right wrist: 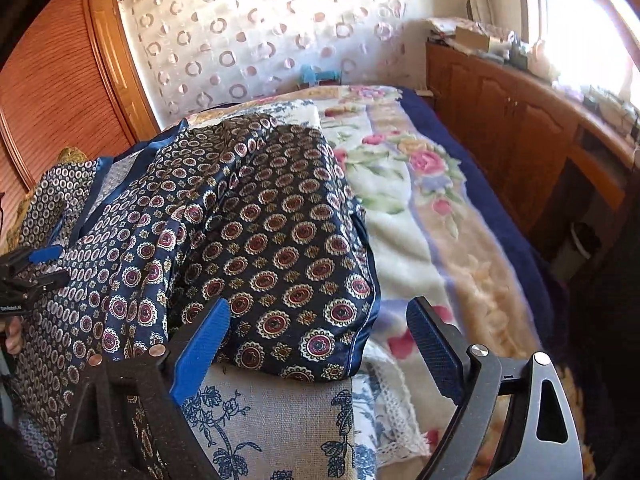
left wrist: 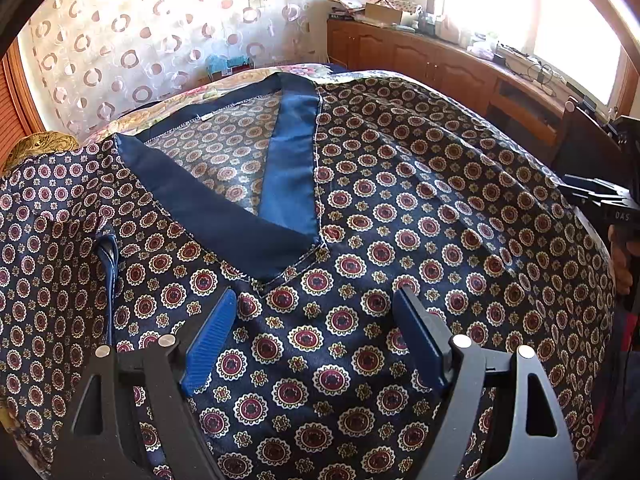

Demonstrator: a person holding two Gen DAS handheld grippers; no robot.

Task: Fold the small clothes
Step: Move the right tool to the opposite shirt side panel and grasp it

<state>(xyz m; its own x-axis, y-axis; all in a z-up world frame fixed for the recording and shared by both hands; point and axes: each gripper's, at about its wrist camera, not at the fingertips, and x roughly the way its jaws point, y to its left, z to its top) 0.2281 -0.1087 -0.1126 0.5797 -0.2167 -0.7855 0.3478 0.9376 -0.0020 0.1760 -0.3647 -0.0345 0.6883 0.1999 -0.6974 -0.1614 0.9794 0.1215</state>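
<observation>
A: Left wrist view: what is seen beneath the left gripper (left wrist: pixel 316 300)?

B: The patterned shirt (left wrist: pixel 360 240) is seen spread flat, its navy V-neck collar (left wrist: pixel 224 204) pointing toward the jaws. The jaws are held wide, with nothing gripped; only smooth fabric is framed between the blue pads. The right gripper (left wrist: pixel 600 200) is glimpsed at the shirt's right edge.

A: And what is shown from the right wrist?

B: The right gripper (right wrist: pixel 320 324) is also held wide and empty. The shirt's sleeve end (right wrist: pixel 304 280), bordered by a blue hem, is draped over a blue-printed linen cloth (right wrist: pixel 272 416), and the hem is framed between the jaws. To its right, the floral blanket (right wrist: pixel 432 216) is left uncovered up to a wooden cabinet (right wrist: pixel 520 136). The left gripper (right wrist: pixel 36 268) is seen at the far left, above the shirt.
</observation>
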